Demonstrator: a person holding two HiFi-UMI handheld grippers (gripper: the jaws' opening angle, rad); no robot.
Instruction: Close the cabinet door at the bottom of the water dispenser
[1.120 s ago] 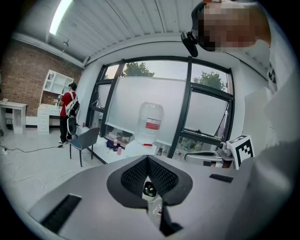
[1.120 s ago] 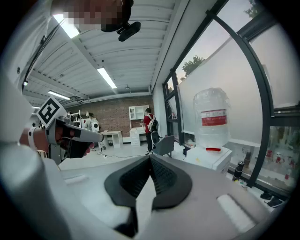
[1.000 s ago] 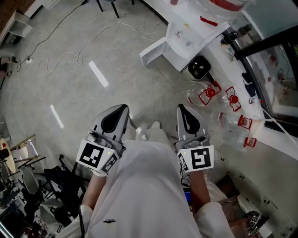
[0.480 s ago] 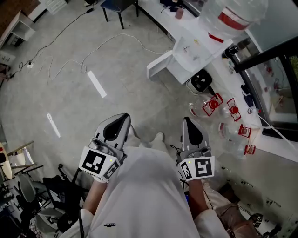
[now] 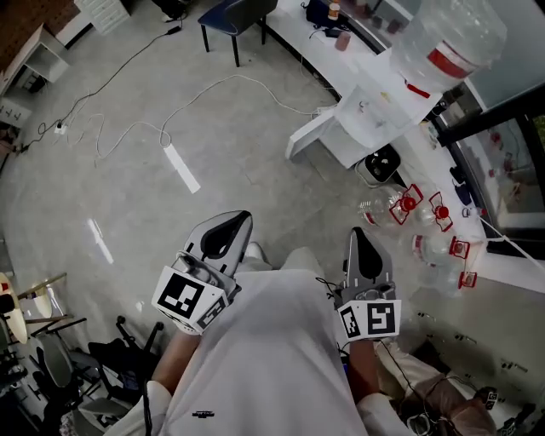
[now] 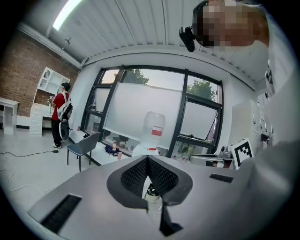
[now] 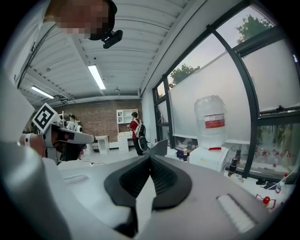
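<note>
The white water dispenser stands at the upper right of the head view with a clear bottle on top. Its bottom cabinet door sticks out open towards the floor. Both grippers are held close to my body, well short of the dispenser. My left gripper is shut with nothing in it, and so is my right gripper. The left gripper view shows the bottle far off beyond the shut left gripper. Past the shut right gripper, the dispenser stands at the right.
Several empty water jugs with red handles and a small black appliance lie on the floor beside the dispenser. A blue chair stands at the top, white cables trail over the floor. A person in red stands far away.
The dispenser and jugs have drifted up and right in the head view, and more floor shows before them. Both grippers sit lower in the frame and stay shut.
</note>
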